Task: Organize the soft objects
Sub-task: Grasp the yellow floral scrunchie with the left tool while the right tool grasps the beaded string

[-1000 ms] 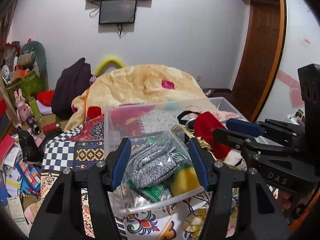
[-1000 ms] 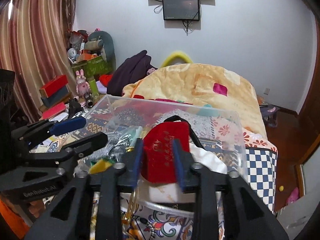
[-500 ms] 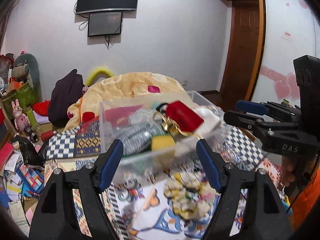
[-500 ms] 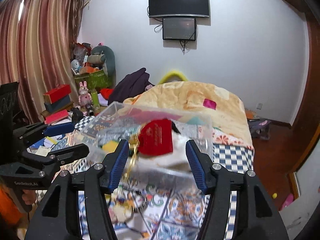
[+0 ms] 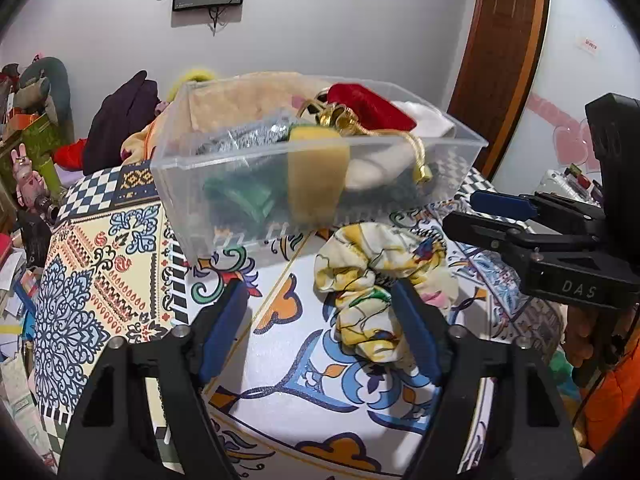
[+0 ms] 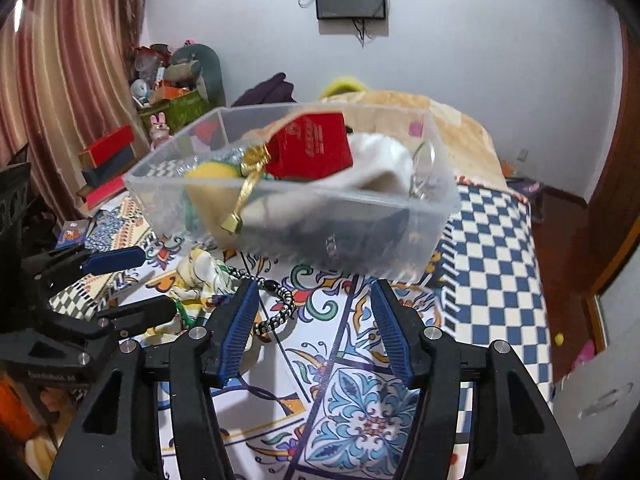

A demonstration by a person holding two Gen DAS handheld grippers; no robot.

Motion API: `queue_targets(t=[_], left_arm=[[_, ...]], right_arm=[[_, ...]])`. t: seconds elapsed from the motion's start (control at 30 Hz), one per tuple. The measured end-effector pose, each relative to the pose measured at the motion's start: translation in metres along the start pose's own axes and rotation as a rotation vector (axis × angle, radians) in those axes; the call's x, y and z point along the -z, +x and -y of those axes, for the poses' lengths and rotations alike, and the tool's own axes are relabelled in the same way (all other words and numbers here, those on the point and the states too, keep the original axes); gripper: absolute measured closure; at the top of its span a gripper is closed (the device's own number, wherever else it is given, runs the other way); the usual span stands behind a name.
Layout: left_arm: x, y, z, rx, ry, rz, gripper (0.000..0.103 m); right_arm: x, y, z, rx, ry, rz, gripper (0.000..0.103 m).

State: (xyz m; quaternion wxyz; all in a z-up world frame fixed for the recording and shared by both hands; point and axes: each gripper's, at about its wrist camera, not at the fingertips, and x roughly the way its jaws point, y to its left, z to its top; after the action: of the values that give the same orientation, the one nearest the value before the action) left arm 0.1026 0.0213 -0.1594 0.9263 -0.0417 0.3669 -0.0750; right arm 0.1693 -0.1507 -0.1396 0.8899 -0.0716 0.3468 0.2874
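A clear plastic bin (image 5: 460, 152) (image 6: 444, 208) stands on the patterned cloth. It holds a red velvet pouch (image 5: 368, 106) (image 6: 312, 148) with a gold cord, a yellow sponge (image 5: 318, 168), a white cloth (image 6: 380, 160) and a silver-grey bundle (image 5: 240, 136). A yellow floral scrunchie (image 5: 372, 276) (image 6: 200, 272) lies on the cloth in front of the bin, between my left fingers. A black-and-white beaded cord (image 6: 276, 304) lies beside it. My left gripper (image 5: 320, 328) is open and empty. My right gripper (image 6: 316, 324) is open and empty, in front of the bin.
The patterned cloth (image 5: 120, 272) covers a table with a checked border (image 6: 500, 264). A bed with a peach blanket (image 6: 452, 120) lies behind. Clutter, boxes and toys (image 6: 168, 92) fill the left side. A wooden door (image 5: 496, 52) is at the right.
Both grippers have pulled back and away from the bin. The right gripper let go of the red pouch, which now lies in the bin. The scrunchie has come into view.
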Motion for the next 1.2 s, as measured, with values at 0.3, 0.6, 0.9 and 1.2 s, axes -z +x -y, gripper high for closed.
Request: queue_targets(t=[0.3, 0.6, 0.9, 1.2], left_arm=[[0.007, 0.010, 0.008, 0.012, 0.013, -0.012, 0.060], [0.009, 0.007, 0.007, 0.009, 0.021, 0.021, 0.095], [0.004, -0.026, 0.007, 0.021, 0.004, 0.112, 0.098], [0.003, -0.050, 0.000, 0.010, 0.001, 0.167, 0.099]], right_arm=[[0.008, 0.018, -0.015, -0.006, -0.044, -0.078, 0.079], [0.015, 0.009, -0.017, 0.044, -0.073, -0.045, 0.096], [0.011, -0.022, -0.001, 0.064, -0.016, 0.047, 0.098], [0.013, -0.015, 0.004, 0.016, 0.037, 0.004, 0.064]])
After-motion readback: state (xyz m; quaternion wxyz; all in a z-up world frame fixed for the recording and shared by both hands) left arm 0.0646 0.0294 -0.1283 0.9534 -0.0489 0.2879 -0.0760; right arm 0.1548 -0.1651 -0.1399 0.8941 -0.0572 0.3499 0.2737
